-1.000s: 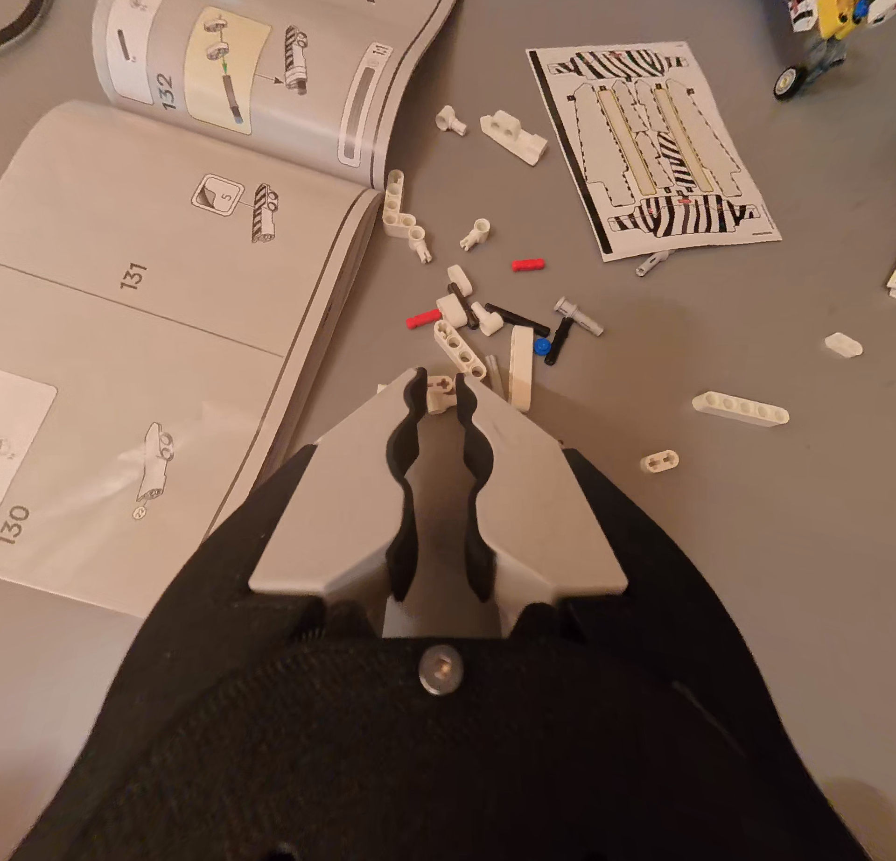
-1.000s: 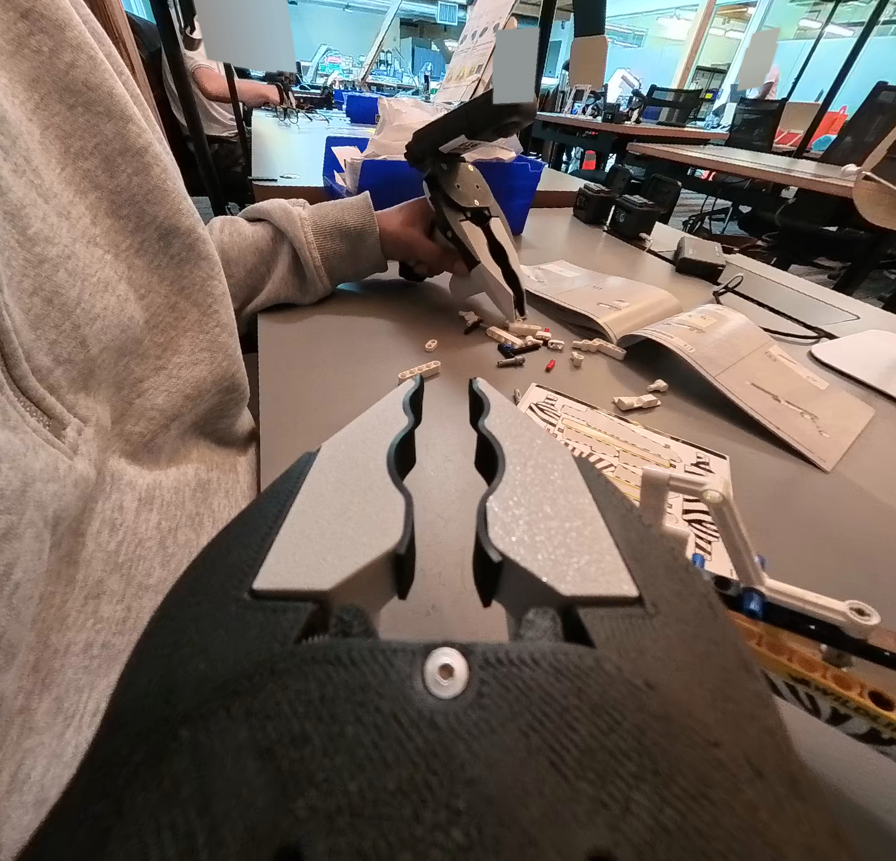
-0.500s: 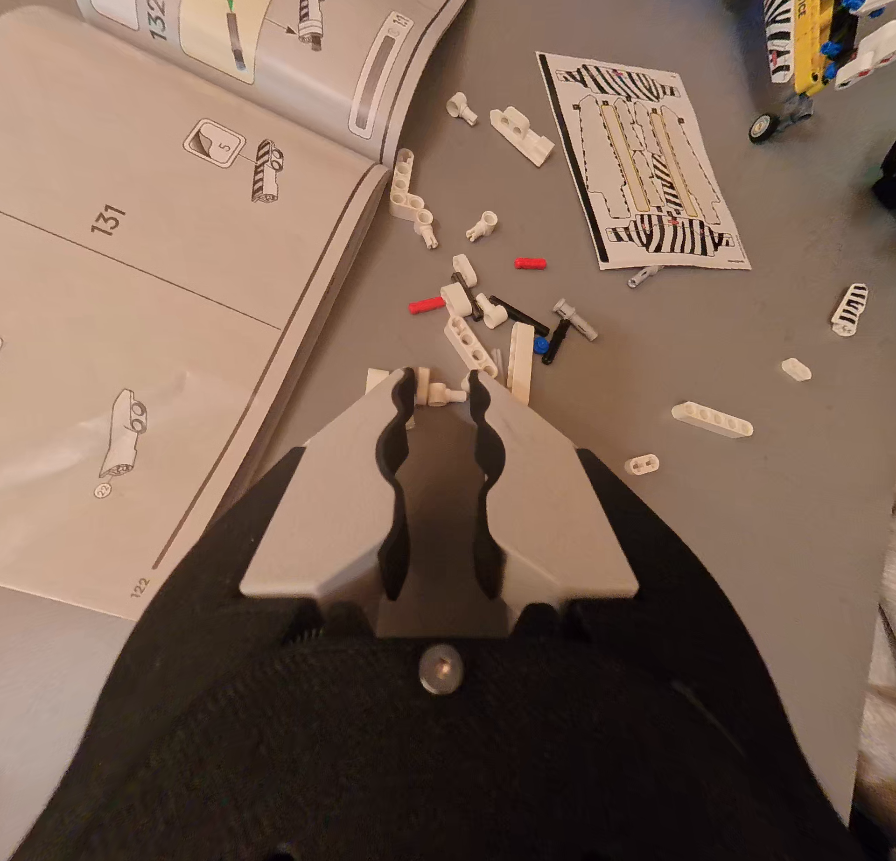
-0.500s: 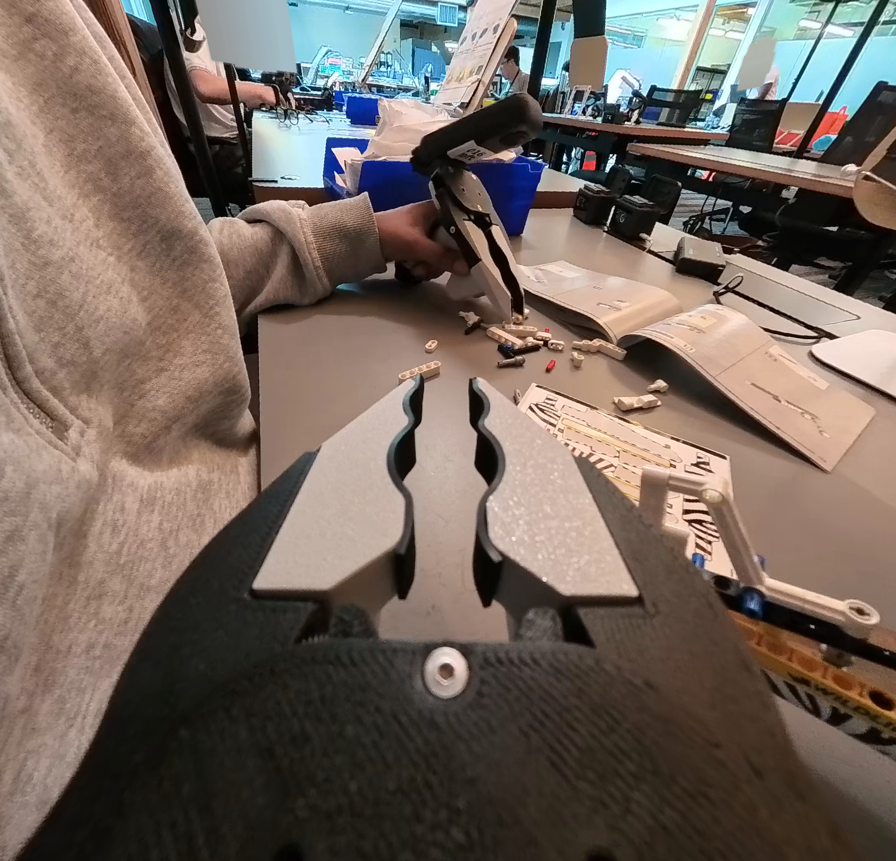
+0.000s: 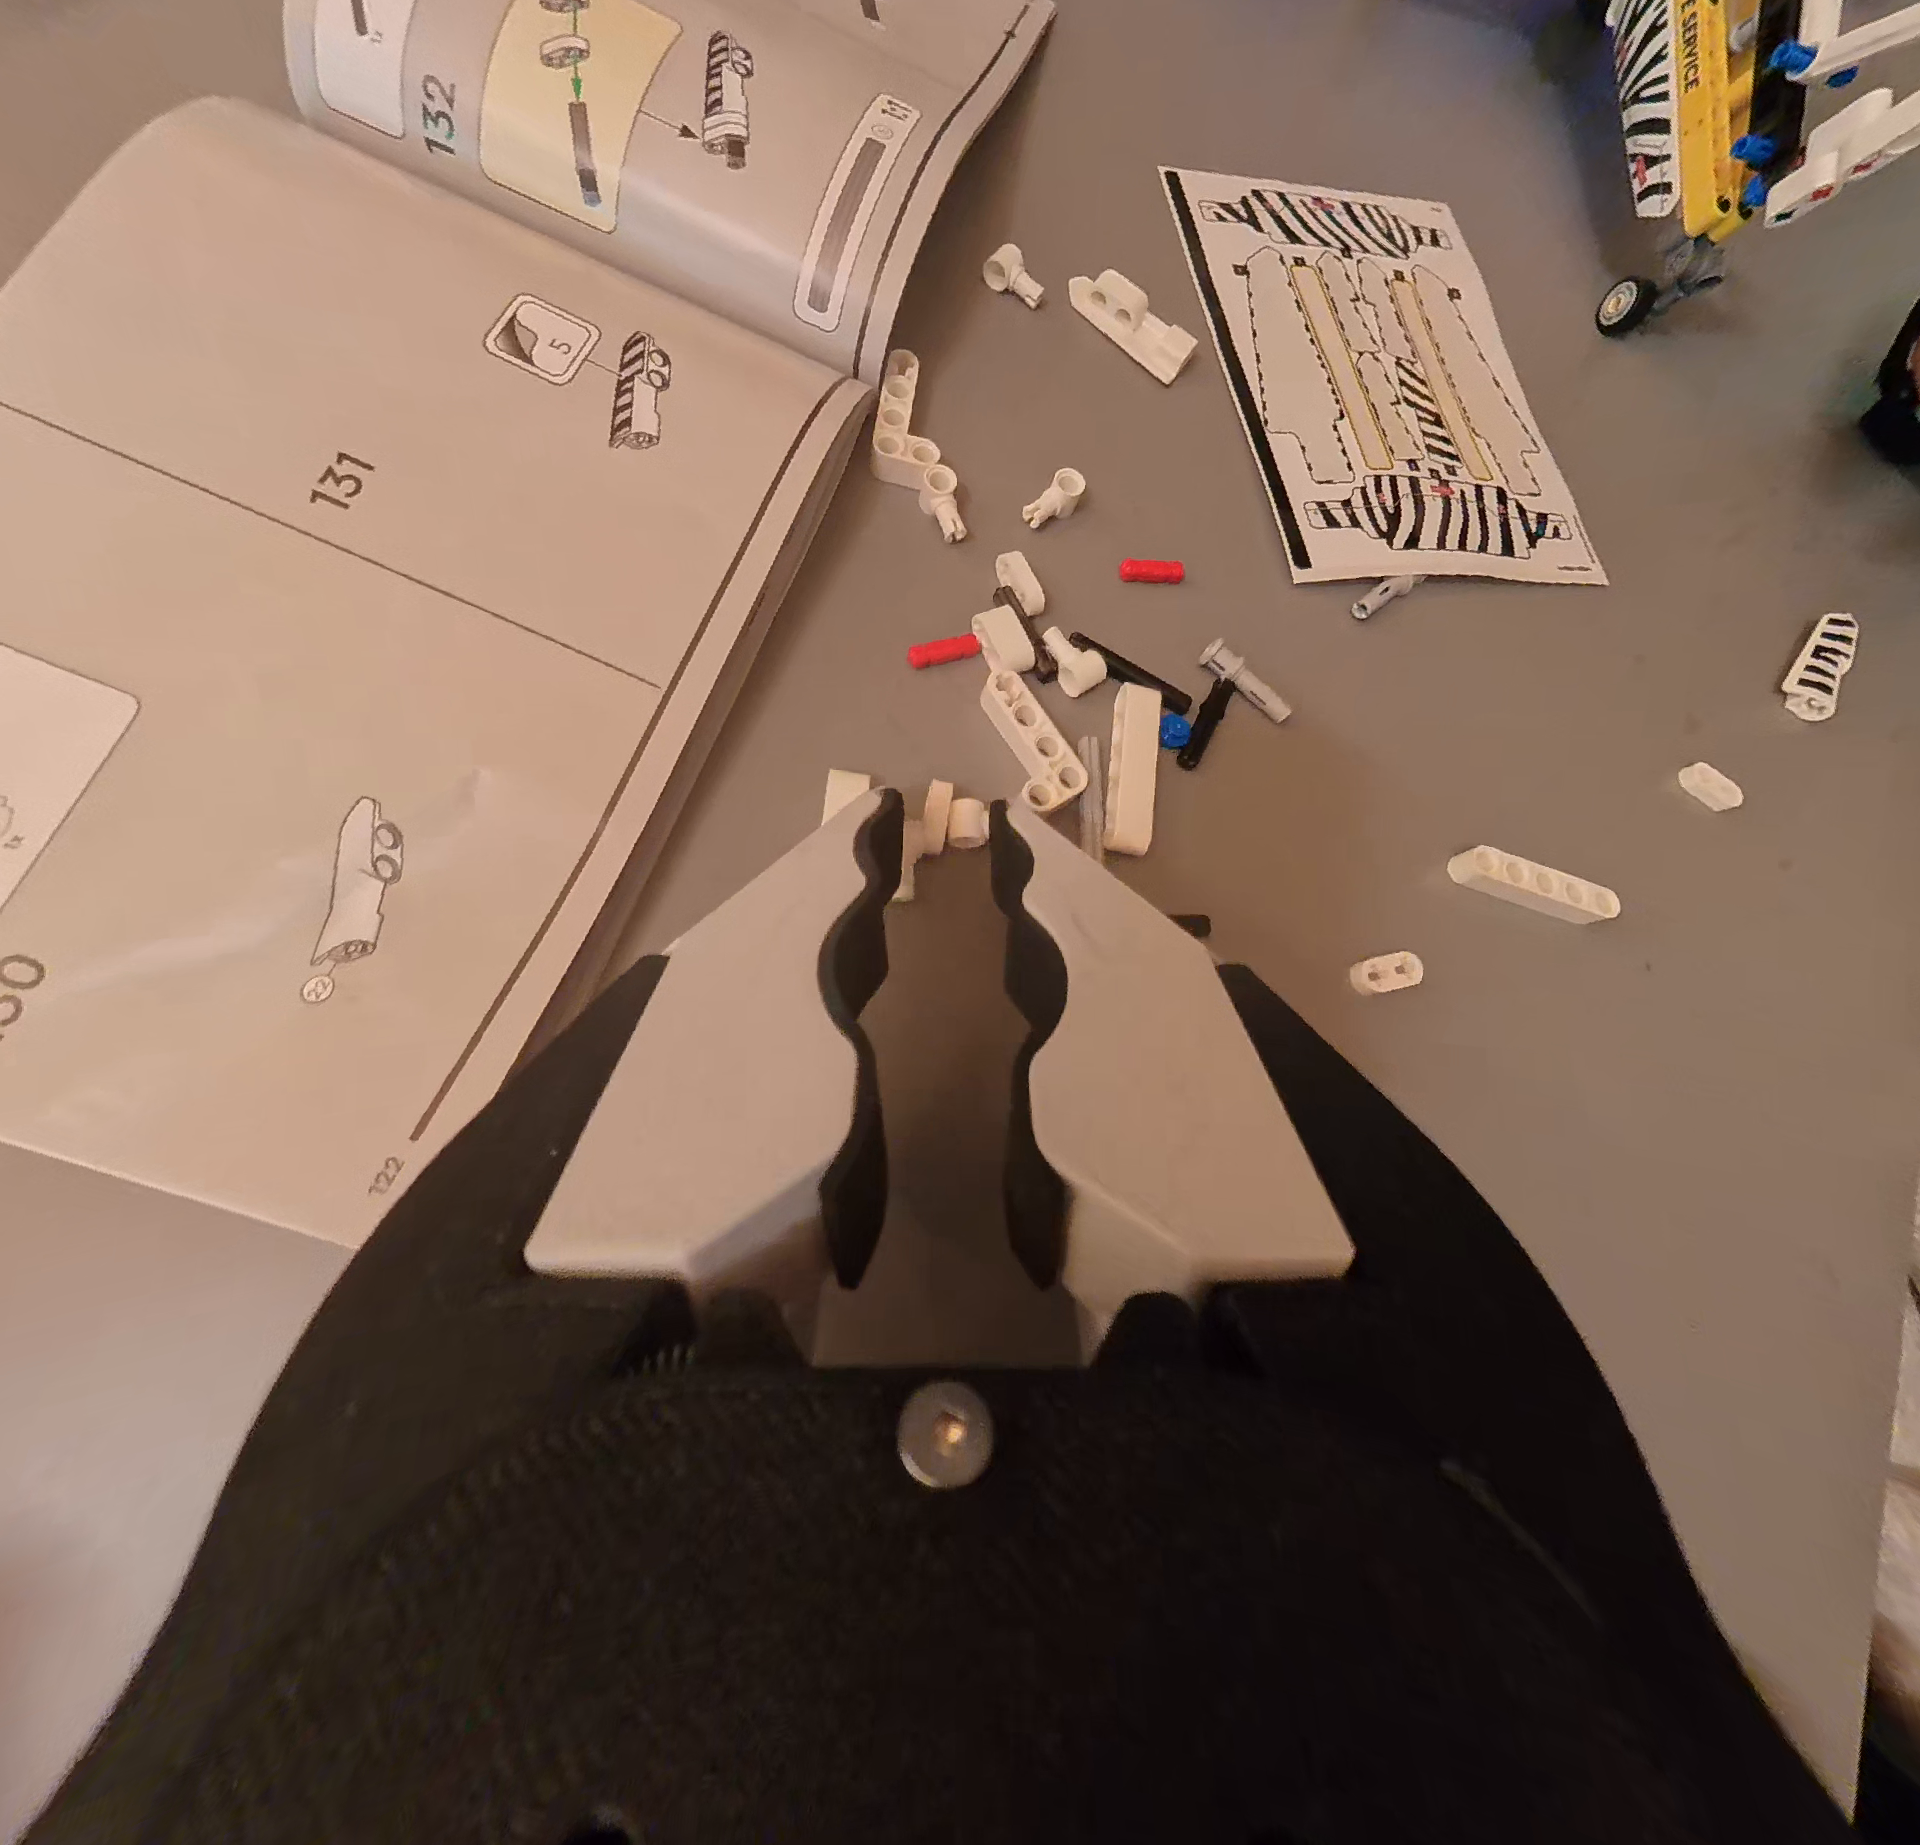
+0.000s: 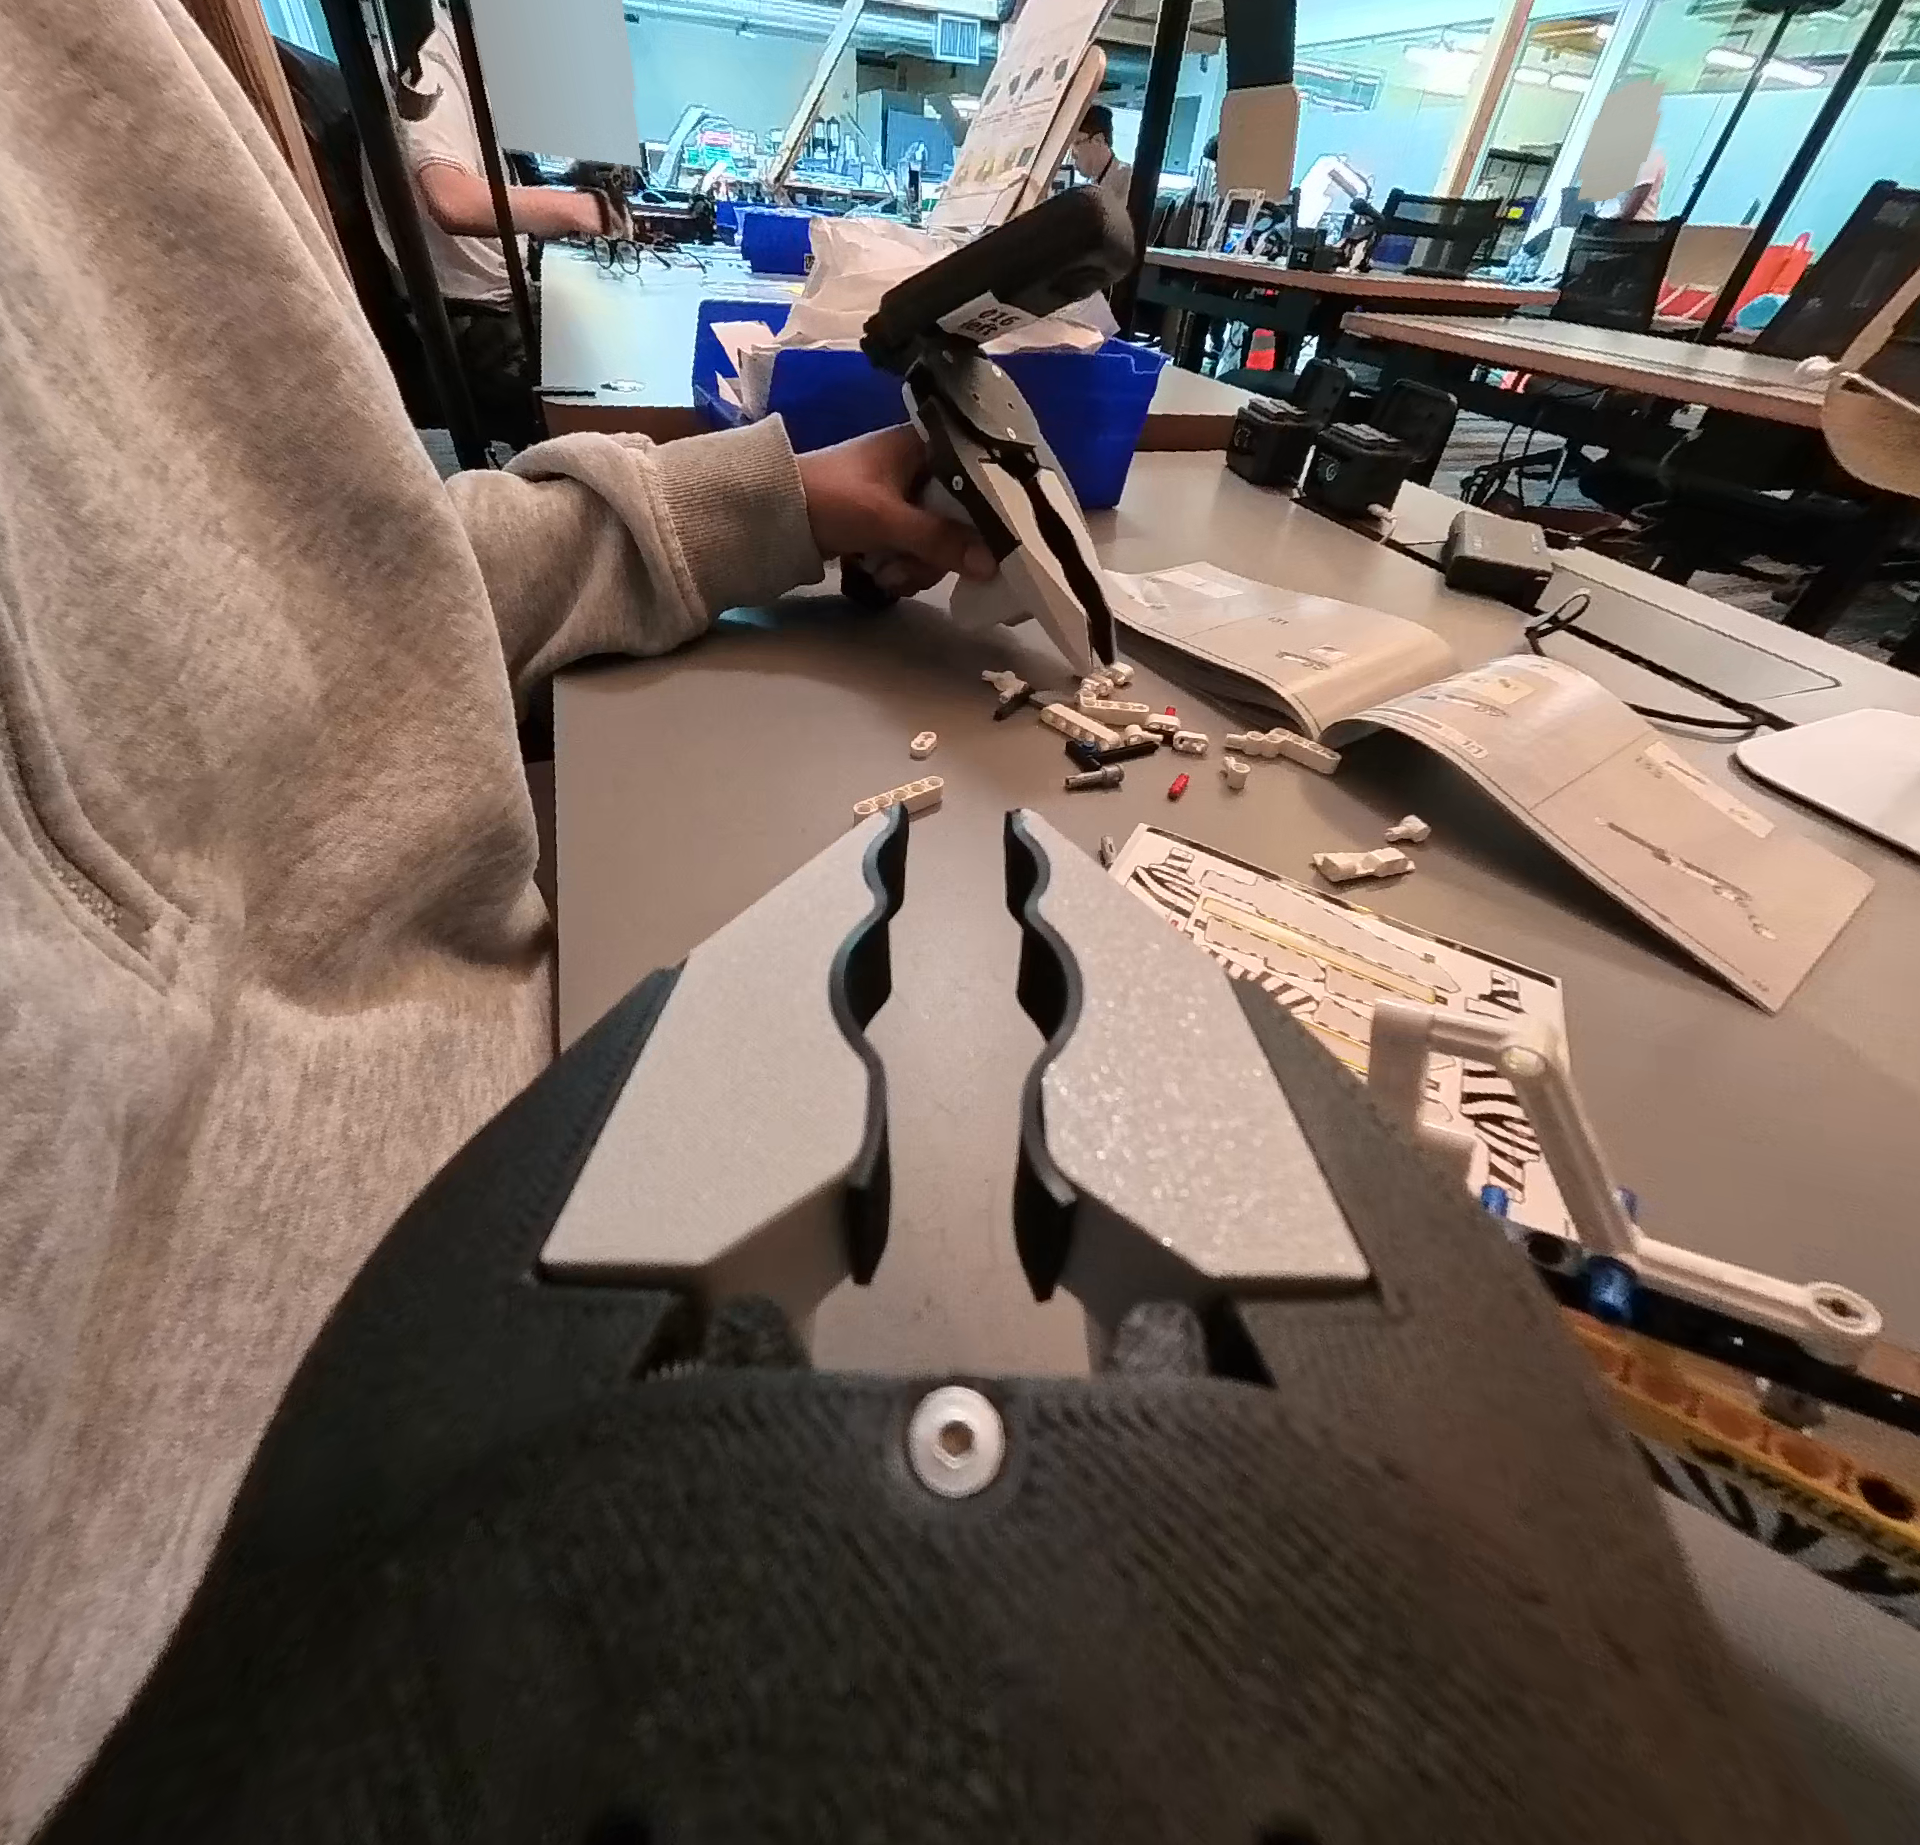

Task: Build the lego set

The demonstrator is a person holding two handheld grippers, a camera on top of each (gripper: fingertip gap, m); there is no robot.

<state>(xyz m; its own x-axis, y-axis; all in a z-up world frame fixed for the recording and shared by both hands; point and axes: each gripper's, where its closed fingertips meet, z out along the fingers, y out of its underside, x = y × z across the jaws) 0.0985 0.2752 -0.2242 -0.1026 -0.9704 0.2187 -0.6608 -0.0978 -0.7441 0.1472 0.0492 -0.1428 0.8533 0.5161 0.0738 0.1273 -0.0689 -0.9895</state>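
The left gripper (image 5: 943, 816) is being held with jaws apart around a small white connector piece (image 5: 954, 819), near the loose lego pieces (image 5: 1081, 694) on the surface (image 5: 1455, 1120). The right gripper (image 6: 956, 831) is being kept with jaws apart, empty, beside the sticker sheet (image 6: 1299, 922).

The yellow striped model (image 5: 1704, 70) at one o'clock is cut off by the top edge. A small white piece (image 5: 847, 793) hides partly behind the left hand-held gripper (image 5: 940, 819).
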